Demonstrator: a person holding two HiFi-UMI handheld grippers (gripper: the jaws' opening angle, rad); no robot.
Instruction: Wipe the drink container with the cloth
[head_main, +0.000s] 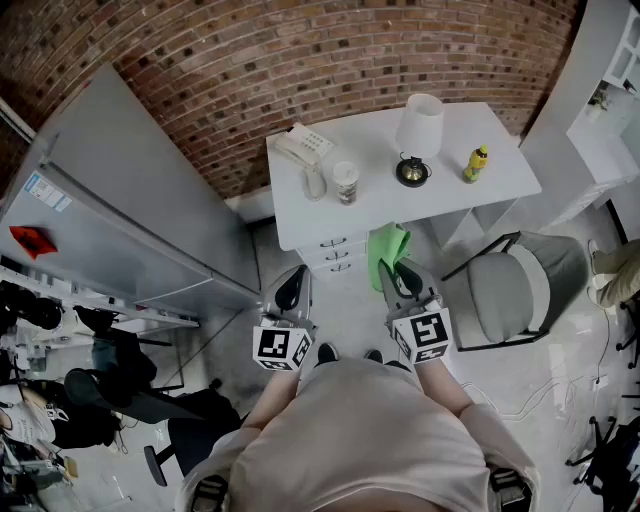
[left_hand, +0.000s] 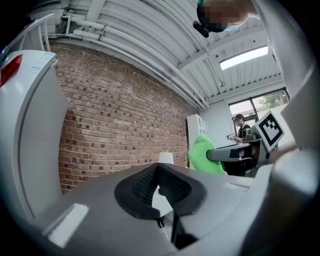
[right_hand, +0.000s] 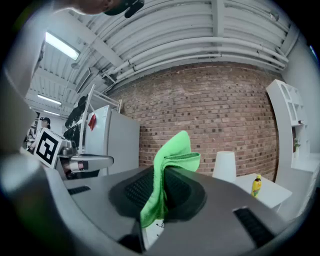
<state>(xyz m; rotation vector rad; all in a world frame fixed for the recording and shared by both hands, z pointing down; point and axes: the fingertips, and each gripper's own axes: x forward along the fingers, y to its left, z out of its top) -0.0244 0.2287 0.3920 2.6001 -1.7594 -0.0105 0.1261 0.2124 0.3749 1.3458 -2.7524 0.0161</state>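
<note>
Head view shows both grippers held low in front of the person, well short of the white counter (head_main: 460, 125), so wiping has not begun. The right gripper (head_main: 403, 283) has its jaws closed on the green cloth (head_main: 385, 250). In the right gripper view the cloth (right_hand: 172, 160) stands up out of the closed pads in a folded peak, with a tail hanging down on the near side. The left gripper (head_main: 292, 290) has its jaws together with nothing between them, which the left gripper view (left_hand: 159, 186) confirms.

Two things on the counter could be the drink container. One is a small yellow bottle (head_main: 476, 163) toward the far right, and the other is a lidded cup (head_main: 346, 182) nearer the left, just beside a clear glass (head_main: 315, 182). I cannot tell which is meant, though the bottle seems the likelier.

The bottle stands upright, with its long axis vertical. It lies far and to the right of both grippers, past a white lamp (head_main: 420, 125) and clear of it. The right gripper view shows the bottle (right_hand: 256, 185) right of the jaws' line, and the right gripper is plainly the nearer one.

The cloth must therefore travel forward and rightward to reach it. The empty left gripper would probably have to cross over to steady the bottle, since a light upright bottle may tip under a sideways wipe.
</note>
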